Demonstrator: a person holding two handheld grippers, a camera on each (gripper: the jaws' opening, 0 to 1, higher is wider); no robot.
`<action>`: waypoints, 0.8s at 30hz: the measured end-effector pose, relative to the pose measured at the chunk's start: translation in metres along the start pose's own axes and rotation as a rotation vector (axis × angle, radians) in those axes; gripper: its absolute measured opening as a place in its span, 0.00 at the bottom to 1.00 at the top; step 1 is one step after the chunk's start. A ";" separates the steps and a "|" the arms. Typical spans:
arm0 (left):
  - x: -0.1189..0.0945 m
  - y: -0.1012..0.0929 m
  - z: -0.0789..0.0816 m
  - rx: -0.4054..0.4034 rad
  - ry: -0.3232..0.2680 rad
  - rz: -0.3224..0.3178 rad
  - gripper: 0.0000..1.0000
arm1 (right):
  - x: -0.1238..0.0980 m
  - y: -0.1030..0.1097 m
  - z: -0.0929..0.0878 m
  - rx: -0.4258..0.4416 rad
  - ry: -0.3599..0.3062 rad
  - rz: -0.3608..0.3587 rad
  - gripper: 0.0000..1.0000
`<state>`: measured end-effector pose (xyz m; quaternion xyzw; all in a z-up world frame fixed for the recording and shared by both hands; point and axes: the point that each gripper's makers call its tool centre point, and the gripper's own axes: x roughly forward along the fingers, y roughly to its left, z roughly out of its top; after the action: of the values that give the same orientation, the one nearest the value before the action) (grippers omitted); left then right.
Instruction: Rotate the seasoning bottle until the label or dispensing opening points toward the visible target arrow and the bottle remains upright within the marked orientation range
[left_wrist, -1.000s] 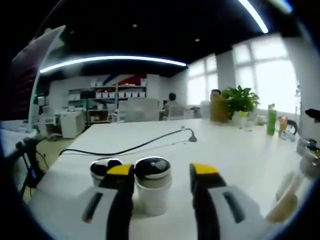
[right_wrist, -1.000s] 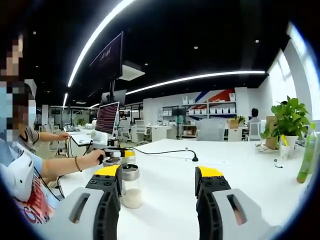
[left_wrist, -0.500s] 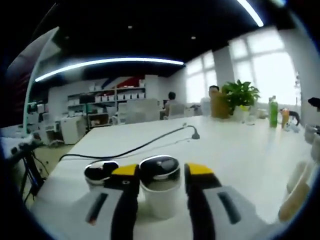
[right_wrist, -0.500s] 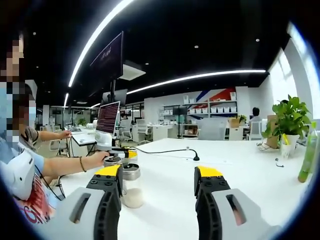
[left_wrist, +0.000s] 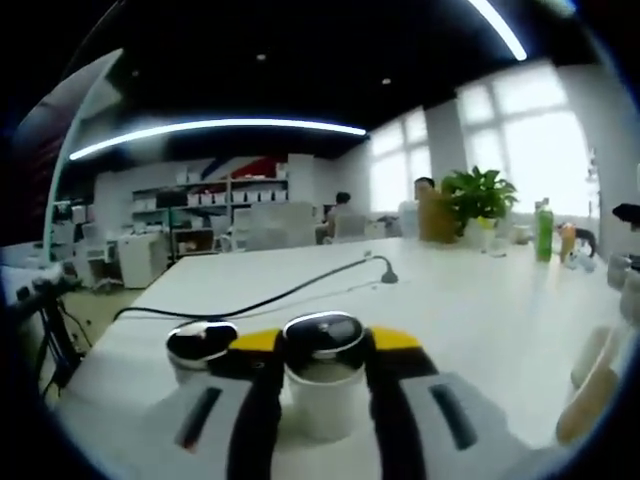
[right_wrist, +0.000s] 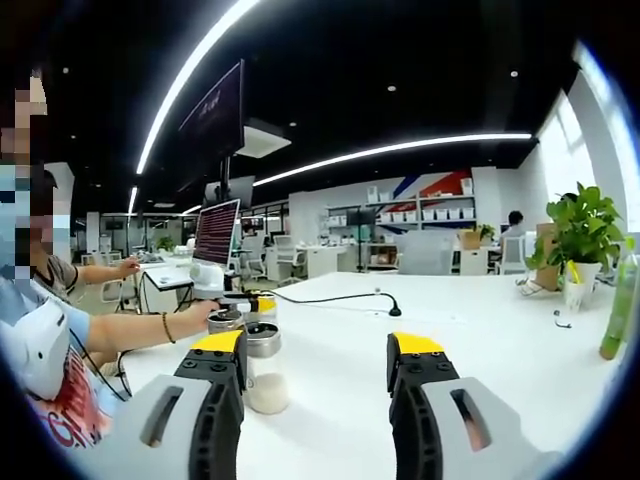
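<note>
A seasoning bottle (left_wrist: 322, 390) with a chrome lid and a white body stands upright on the white table (left_wrist: 480, 300). My left gripper (left_wrist: 324, 342) is shut on it, one yellow-tipped jaw against each side. A second chrome-lidded bottle (left_wrist: 198, 345) stands just to its left. In the right gripper view the same bottle (right_wrist: 266, 385) stands left of centre with white seasoning in its base, beside the left gripper (right_wrist: 250, 304) held in a person's hand (right_wrist: 196, 315). My right gripper (right_wrist: 316, 345) hangs open over the table with nothing between its jaws.
A black cable (left_wrist: 290, 292) runs across the table behind the bottles. A potted plant (left_wrist: 478, 198) and a green bottle (left_wrist: 543, 236) stand at the far right. A monitor (right_wrist: 215, 232) stands at the table's left end, near a seated person (right_wrist: 40, 330).
The left gripper's jaws have closed in from either side until they press on the chrome-lidded bottle. The right gripper has stayed open and almost still.
</note>
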<state>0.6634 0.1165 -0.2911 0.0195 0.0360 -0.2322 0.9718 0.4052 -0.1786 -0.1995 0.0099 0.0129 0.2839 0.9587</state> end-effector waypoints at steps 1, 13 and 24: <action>-0.001 0.000 0.000 -0.001 -0.002 -0.002 0.33 | 0.000 0.001 0.000 -0.001 0.001 0.001 0.57; -0.033 -0.015 0.015 -0.026 -0.018 -0.100 0.32 | 0.000 0.001 -0.002 0.000 0.003 0.001 0.57; -0.075 -0.027 0.030 -0.022 -0.042 -0.190 0.32 | 0.001 0.005 0.000 -0.007 0.002 0.008 0.57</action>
<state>0.5865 0.1241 -0.2557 0.0003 0.0199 -0.3233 0.9461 0.4029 -0.1742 -0.1995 0.0062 0.0126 0.2877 0.9576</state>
